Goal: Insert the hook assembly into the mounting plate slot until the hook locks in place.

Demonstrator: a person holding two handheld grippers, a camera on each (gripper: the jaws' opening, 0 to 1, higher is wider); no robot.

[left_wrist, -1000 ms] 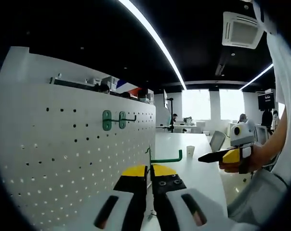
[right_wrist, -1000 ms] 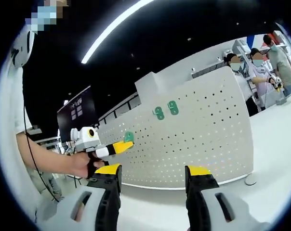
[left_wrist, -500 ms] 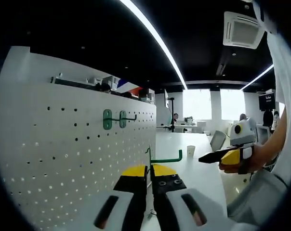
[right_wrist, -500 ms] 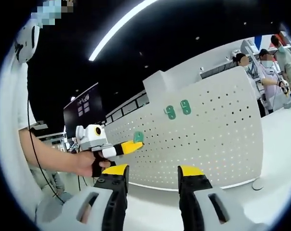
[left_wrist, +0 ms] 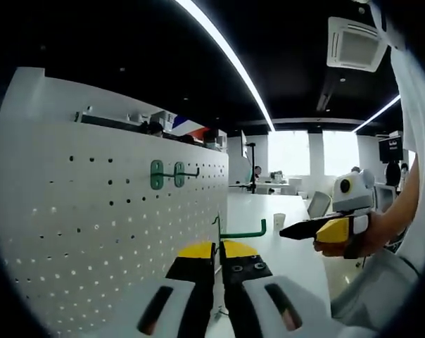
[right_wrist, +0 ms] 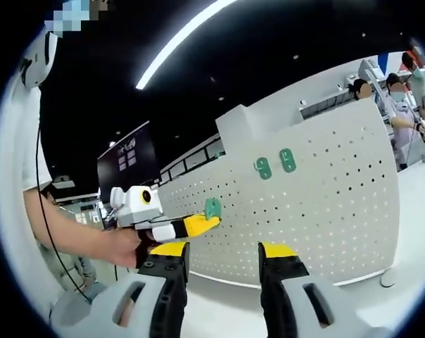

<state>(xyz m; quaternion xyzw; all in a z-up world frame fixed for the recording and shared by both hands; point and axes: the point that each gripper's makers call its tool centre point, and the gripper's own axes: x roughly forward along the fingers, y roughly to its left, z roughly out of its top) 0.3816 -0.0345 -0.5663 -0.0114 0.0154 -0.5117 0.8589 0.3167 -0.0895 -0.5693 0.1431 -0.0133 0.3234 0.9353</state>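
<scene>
A white pegboard [left_wrist: 93, 232] stands upright on the left, with two green hooks [left_wrist: 167, 174] mounted side by side on it. My left gripper [left_wrist: 218, 250] is shut on a loose green hook [left_wrist: 244, 232], held just off the board's near end. In the right gripper view the same pegboard [right_wrist: 325, 211] carries the two mounted hooks [right_wrist: 276, 164]. There the left gripper [right_wrist: 195, 225] holds the loose hook's green plate [right_wrist: 212, 208] in front of the board. My right gripper [right_wrist: 224, 250] is open with nothing between its jaws, and also appears as the right gripper [left_wrist: 318, 228] in a hand.
A white table [left_wrist: 286, 246] runs back from the board, with a paper cup [left_wrist: 278, 219] on it. People stand at far desks [right_wrist: 402, 84]. A dark monitor [right_wrist: 128, 165] is behind the left hand. A small round object [right_wrist: 389, 279] lies by the board's foot.
The right gripper has drifted a little closer to the left gripper and the board. The left gripper has kept its hold on the green hook and hardly moved.
</scene>
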